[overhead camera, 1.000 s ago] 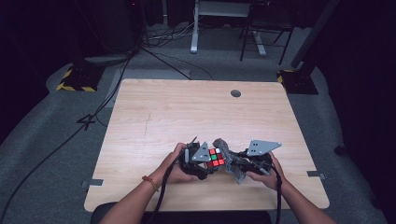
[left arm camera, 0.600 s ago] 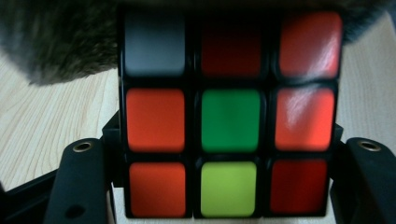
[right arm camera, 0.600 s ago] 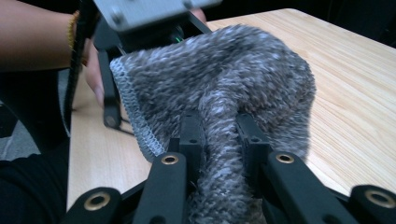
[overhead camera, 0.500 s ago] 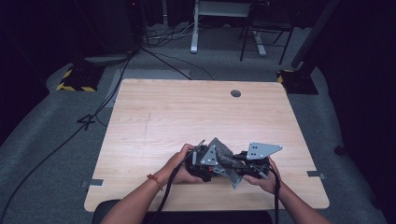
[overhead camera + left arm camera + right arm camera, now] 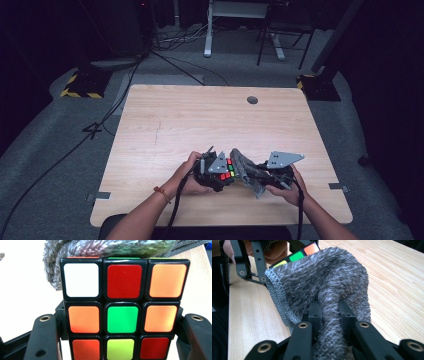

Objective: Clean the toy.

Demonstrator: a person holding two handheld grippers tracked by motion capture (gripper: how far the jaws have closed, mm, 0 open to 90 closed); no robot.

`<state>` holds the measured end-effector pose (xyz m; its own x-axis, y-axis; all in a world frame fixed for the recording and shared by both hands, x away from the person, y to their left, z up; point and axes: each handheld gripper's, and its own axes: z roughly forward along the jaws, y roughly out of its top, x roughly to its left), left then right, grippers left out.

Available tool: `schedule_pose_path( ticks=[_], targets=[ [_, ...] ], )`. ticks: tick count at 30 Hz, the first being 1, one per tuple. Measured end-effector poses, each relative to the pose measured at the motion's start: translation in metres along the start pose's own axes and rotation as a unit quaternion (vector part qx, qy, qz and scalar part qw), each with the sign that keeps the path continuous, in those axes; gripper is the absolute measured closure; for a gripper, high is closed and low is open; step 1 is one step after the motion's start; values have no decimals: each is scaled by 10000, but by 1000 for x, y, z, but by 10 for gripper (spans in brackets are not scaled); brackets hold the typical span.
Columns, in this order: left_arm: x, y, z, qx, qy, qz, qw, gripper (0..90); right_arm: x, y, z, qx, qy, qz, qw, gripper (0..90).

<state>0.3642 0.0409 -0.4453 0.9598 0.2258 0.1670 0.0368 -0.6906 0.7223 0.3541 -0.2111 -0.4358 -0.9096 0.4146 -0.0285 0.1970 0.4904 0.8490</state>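
Observation:
A scrambled colour cube [image 5: 122, 317] sits between the two black jaws of my left gripper [image 5: 121, 321], which is shut on its sides. A white, a red and an orange tile make up its top row. A grey knitted cloth [image 5: 324, 285] is bunched in my right gripper [image 5: 329, 312], which is shut on it. The cloth lies against the cube's far face [image 5: 110, 248]. In the high view both hands hold the cube [image 5: 228, 171] and the cloth [image 5: 244, 167] together just above the table's near edge, the left gripper [image 5: 220, 175] and the right gripper [image 5: 256, 176] facing each other.
The wooden table [image 5: 200, 120] has a round cable hole [image 5: 252, 100] near its far edge. Beyond it stand a desk frame [image 5: 210, 30] and chair legs [image 5: 280, 45]. Cables [image 5: 100, 125] run across the grey floor at left.
The left hand has rolled: the cube's coloured face showed in full a second ago and is now partly under that gripper's grey plate. The cloth stays against the cube. Both hands kept their place.

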Motion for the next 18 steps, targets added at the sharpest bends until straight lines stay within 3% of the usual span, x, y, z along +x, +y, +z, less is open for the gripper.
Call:
schedule_pose_path(
  ticks=[4, 7, 10, 14, 18],
  targets=[
    [0, 1, 4, 100, 13, -3, 9999, 335, 6, 5, 0, -152, 65, -83, 9998, 763],
    [-3, 2, 11, 233, -1, 113, 9997, 335, 22, 19, 4, -307, 104, -389, 9987, 763],
    [-5, 2, 13, 301, 11, 149, 9994, 336, 26, 23, 7, -320, 44, -498, 9982, 762],
    [-5, 1, 10, 313, 82, 169, 9993, 336, 21, 21, 8, -252, -23, -432, 9987, 762],
    [-3, 2, 2, 184, 102, 135, 9997, 335, 7, 8, 8, -74, -115, -187, 9997, 762]
  ],
)
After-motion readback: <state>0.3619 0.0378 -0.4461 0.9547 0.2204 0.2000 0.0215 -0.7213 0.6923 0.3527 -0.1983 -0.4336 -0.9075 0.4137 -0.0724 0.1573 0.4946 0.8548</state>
